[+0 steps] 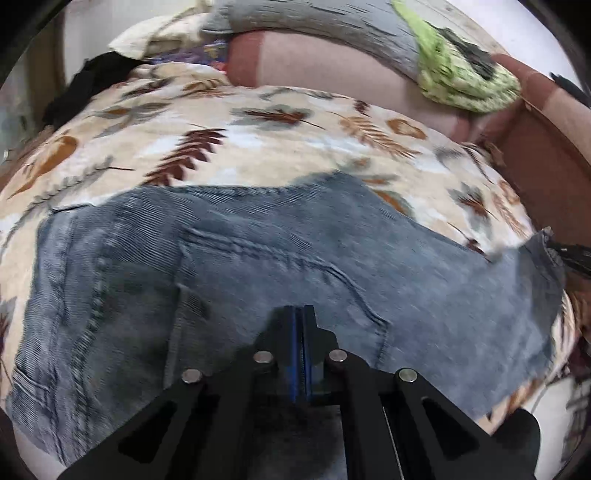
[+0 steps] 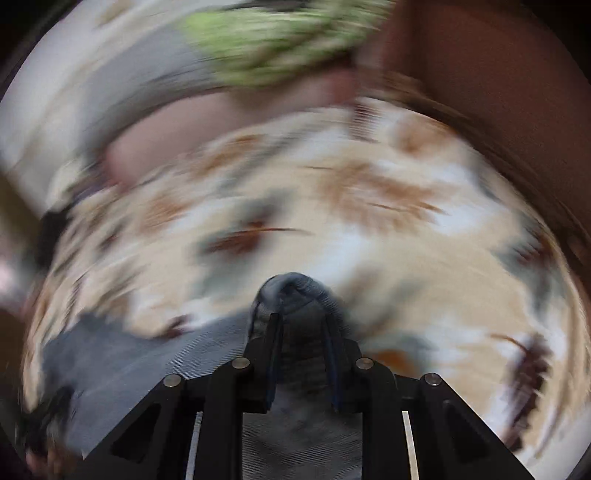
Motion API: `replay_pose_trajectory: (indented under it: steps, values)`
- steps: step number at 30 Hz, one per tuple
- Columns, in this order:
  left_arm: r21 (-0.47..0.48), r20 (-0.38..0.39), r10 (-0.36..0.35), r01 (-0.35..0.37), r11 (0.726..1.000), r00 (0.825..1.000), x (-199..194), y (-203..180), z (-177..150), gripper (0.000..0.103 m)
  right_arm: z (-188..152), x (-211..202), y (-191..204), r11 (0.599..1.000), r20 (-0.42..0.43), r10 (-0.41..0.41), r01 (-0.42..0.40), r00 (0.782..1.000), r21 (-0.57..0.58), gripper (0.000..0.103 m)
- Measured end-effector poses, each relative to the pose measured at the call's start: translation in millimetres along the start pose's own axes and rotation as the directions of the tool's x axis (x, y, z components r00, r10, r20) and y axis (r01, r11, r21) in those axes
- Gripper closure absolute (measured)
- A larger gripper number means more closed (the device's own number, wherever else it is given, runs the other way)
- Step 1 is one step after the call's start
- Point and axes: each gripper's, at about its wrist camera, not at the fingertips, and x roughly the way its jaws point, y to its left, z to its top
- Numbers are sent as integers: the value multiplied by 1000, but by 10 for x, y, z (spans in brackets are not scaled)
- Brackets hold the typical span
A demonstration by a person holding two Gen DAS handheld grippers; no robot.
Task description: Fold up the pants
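Observation:
Blue-grey jeans (image 1: pixel 258 266) lie spread across a leaf-patterned bedspread (image 1: pixel 258 147). My left gripper (image 1: pixel 303 314) hovers over the middle of the denim, its blue-padded fingers pressed together with no cloth seen between them. At the right edge of the left wrist view, my right gripper (image 1: pixel 569 254) has a corner of the jeans lifted off the bed. In the blurred right wrist view, a bunched fold of the jeans (image 2: pixel 295 291) sticks up between the fingers of the right gripper (image 2: pixel 301 321), which is shut on it. More denim (image 2: pixel 129 354) trails to the lower left.
A green knitted cloth (image 1: pixel 461 74) and a grey cloth (image 1: pixel 332 26) rest on a pink pillow (image 1: pixel 314 62) at the far side. A black garment (image 1: pixel 92 81) sits at the far left. A brown wooden frame (image 1: pixel 535 147) borders the bed on the right.

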Motion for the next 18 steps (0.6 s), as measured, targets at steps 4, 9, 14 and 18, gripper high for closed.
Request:
replay_pose_trajectory:
  steps: [4, 9, 14, 18]
  values:
    - [15, 16, 104, -104, 994, 994, 112, 148, 97, 101, -7, 300, 1102, 947, -101, 245, -260, 964, -190, 80]
    - [-46, -23, 47, -48, 998, 999, 247, 424, 245, 101, -35, 868, 2076, 900, -188, 253, -302, 949, -315, 79]
    - [24, -3, 103, -102, 994, 995, 293, 339, 256, 101, -96, 1309, 2501, 877, -291, 203, -306, 935, -370, 73]
    - [6, 9, 110, -110, 994, 994, 335, 380, 318, 101, -170, 1597, 2650, 867, -257, 82, -197, 963, -458, 74]
